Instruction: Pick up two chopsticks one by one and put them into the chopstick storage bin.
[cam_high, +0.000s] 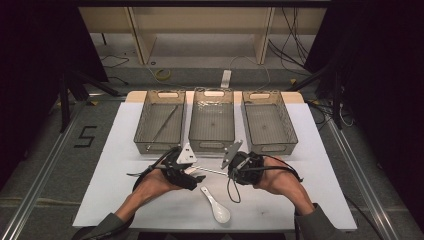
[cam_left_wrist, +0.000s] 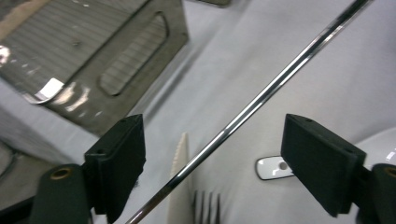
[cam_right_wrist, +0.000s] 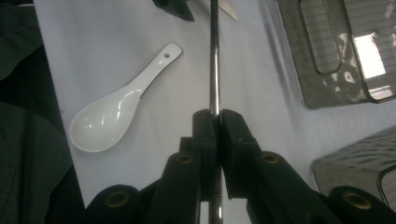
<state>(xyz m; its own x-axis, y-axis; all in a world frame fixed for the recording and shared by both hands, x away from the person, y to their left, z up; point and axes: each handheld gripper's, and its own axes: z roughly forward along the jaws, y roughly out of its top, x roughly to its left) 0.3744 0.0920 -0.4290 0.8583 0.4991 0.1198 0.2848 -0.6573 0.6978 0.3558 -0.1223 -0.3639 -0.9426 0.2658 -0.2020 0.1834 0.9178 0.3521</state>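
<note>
A: Start at the left. What's the left gripper (cam_high: 192, 172) doing?

B: Its jaws stand wide apart. In the left gripper view a shiny metal chopstick (cam_left_wrist: 254, 101) runs slantwise through the gap between them, and neither pad touches it. Under it on the white table (cam_high: 120, 165) lie a pale serrated piece (cam_left_wrist: 180, 161), the tines of a fork (cam_left_wrist: 208, 205) and the handle end of a white spoon (cam_left_wrist: 271, 168).

A: And the chopstick itself?

B: Raised above the table in front of the middle basket (cam_high: 212, 120), spanning between the two grippers.

A: The right side?

B: The right gripper (cam_right_wrist: 215, 119) is clamped tight on the chopstick; the rod runs straight out from between its pads toward the left gripper. The spoon lies on the table just beside it, nearer the person. The left basket (cam_high: 160, 122) holds a thin stick; the right basket (cam_high: 270, 122) stands beyond the right hand.
</note>
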